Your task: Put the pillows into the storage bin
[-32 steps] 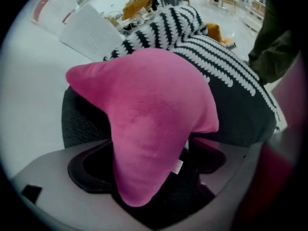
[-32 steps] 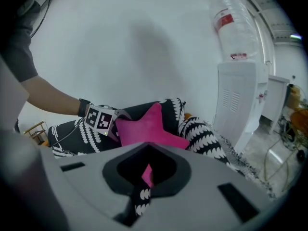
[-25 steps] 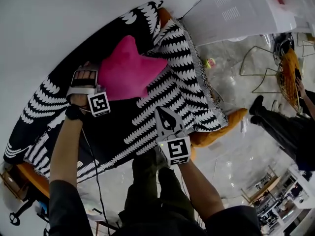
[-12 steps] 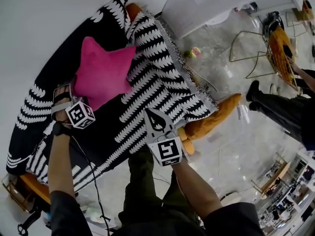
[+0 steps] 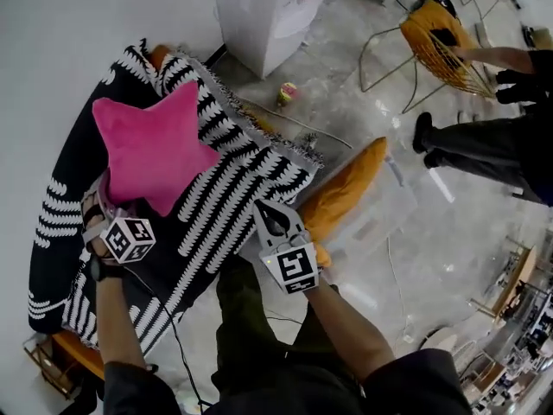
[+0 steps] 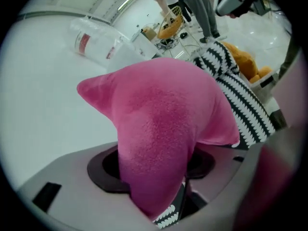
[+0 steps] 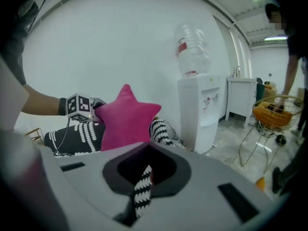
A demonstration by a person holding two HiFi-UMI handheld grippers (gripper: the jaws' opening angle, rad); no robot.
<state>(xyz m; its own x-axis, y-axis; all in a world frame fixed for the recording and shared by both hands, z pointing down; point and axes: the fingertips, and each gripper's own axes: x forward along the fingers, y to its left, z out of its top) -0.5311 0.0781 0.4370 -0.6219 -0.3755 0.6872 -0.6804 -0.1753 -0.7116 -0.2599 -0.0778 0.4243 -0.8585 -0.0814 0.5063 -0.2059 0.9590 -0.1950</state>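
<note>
Far left, the left tool (image 5: pixel 105 207) has just been closing and is now clamped on the pink star pillow (image 5: pixel 149 150). It has it by the lower point, which fills the gap between the jaws in the left gripper view. The rest of the star sticks up and out from the tool, over the black-and-white blanket (image 5: pixel 229 201) and in front of the white wall. So the pillow is in the tool's grip, not lying flat.

Moving right, the blanket is draped over an orange sofa (image 5: pixel 346 193), with a bare orange arm poking out past the blanket's fringe. The right tool (image 5: pixel 264 210) sits right at that near edge of the blanket. Its jaws are pulled nearly together with a thin strip of the patterned fabric nipped between them, so it looks closed on the blanket.

Further right, a white water dispenser (image 5: pixel 263 11) with a bottle on top stands against the wall. Beyond it is a yellow wire chair (image 5: pixel 436 41) on the pale floor. At the far right, a person (image 5: pixel 484 141) in dark clothes stands beside the chair.
</note>
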